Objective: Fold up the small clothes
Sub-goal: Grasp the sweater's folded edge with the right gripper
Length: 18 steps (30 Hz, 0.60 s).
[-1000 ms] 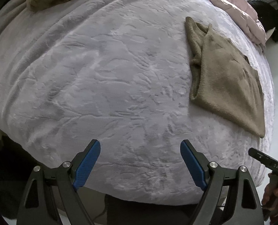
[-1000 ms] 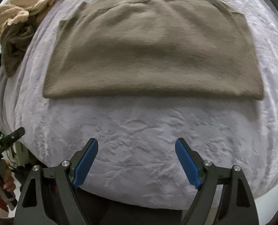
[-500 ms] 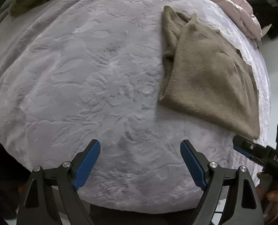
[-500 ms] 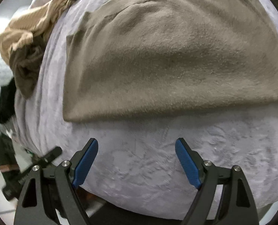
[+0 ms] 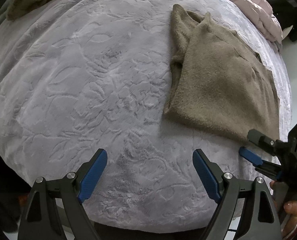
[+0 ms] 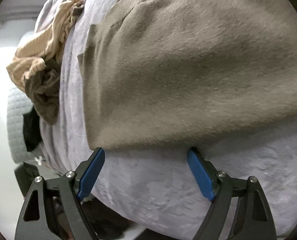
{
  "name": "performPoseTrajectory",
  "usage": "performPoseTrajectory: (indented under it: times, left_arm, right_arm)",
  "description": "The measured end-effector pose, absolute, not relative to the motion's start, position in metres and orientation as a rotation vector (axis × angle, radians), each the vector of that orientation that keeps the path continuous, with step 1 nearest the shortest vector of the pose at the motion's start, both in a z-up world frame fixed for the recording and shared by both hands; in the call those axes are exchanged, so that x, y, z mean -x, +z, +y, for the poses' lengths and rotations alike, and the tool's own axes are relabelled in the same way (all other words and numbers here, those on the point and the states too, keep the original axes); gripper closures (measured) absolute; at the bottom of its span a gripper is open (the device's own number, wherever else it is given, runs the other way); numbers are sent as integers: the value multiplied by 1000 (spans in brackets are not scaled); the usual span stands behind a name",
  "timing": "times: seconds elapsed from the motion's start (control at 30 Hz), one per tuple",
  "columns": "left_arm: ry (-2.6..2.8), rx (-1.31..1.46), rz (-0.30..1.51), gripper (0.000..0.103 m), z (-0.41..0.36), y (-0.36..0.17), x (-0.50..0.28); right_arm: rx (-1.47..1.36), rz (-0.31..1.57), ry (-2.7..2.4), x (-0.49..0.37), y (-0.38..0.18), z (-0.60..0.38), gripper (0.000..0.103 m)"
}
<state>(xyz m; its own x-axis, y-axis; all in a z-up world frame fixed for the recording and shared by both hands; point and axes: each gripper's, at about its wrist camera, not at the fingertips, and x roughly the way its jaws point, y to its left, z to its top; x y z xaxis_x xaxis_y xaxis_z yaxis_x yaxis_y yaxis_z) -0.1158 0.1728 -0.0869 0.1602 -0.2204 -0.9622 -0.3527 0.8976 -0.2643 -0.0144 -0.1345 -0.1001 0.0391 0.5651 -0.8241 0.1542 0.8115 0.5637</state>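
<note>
blue pads line both grippers. the right gripper [image 6: 145, 158] stands wide open and holds nothing; its fingertips sit at the near hem of the sweater [image 6: 198, 64], one at the hem's left corner, the other further along it. whether the pads touch the knit cannot be told. the left gripper [image 5: 149, 160] is also wide open and empty, hovering over bare blanket [image 5: 78, 80], with the sweater well apart to its right.

the sweater lies flat on the blanket near the bed's right edge, already partly folded, with a sleeve tucked in at its left side. a heap of other clothes [image 6: 42, 60] lies beyond it.

step in hand, as judged: approach to grasp the hem for the next fold. next move calls for closing the right fingers on the hem corner, all layers together, while the left gripper moves over to take a matching corner.
</note>
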Motion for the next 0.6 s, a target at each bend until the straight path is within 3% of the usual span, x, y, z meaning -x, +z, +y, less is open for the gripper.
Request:
performPoseTrajectory:
  times: [0.6]
  left_arm:
    - [49, 573, 1422, 15, 163, -95, 103]
  right_arm:
    - [-1020, 1468, 366, 11, -132, -159, 20]
